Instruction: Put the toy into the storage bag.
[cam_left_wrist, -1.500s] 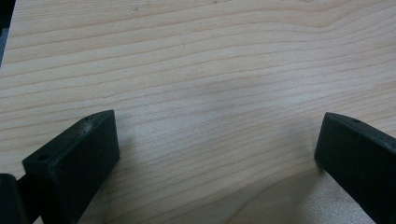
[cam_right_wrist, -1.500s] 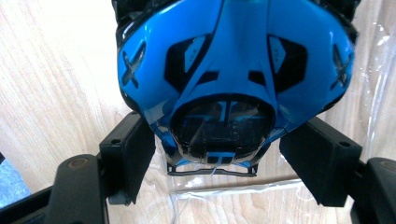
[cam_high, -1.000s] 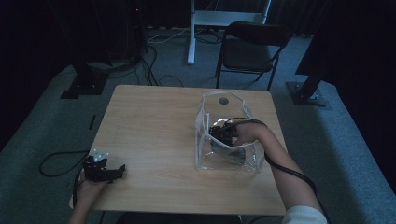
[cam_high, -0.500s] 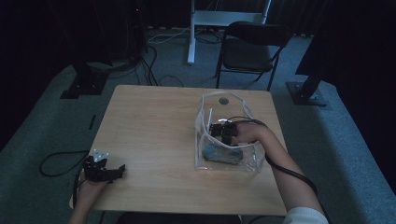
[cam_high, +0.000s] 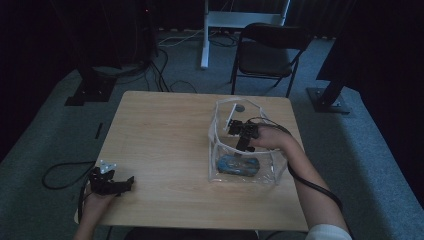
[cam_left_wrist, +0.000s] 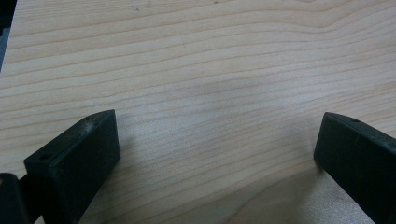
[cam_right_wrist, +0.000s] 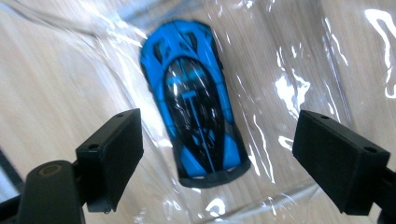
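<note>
the right gripper hangs over the mouth of the clear plastic bag, its jaws spread wide with nothing between them; they have just been opening. in the right gripper view the blue toy car lies on its wheels on the bag's floor, below and apart from the pads, free of any grip. in the high view the car sits along the bag's near wall, on the wooden table.

the left gripper rests near the table's near left corner, well apart from the bag, its jaws also wide over bare wood.

the step in hand looks like the release and withdrawal after dropping the car in. to do it well, i would lift the right gripper straight up through the opening with the jaws kept clear of the film, since the thin walls could catch on a pad and drag or tip the bag. the left gripper could steady the bag's rim if it starts to lift.
</note>
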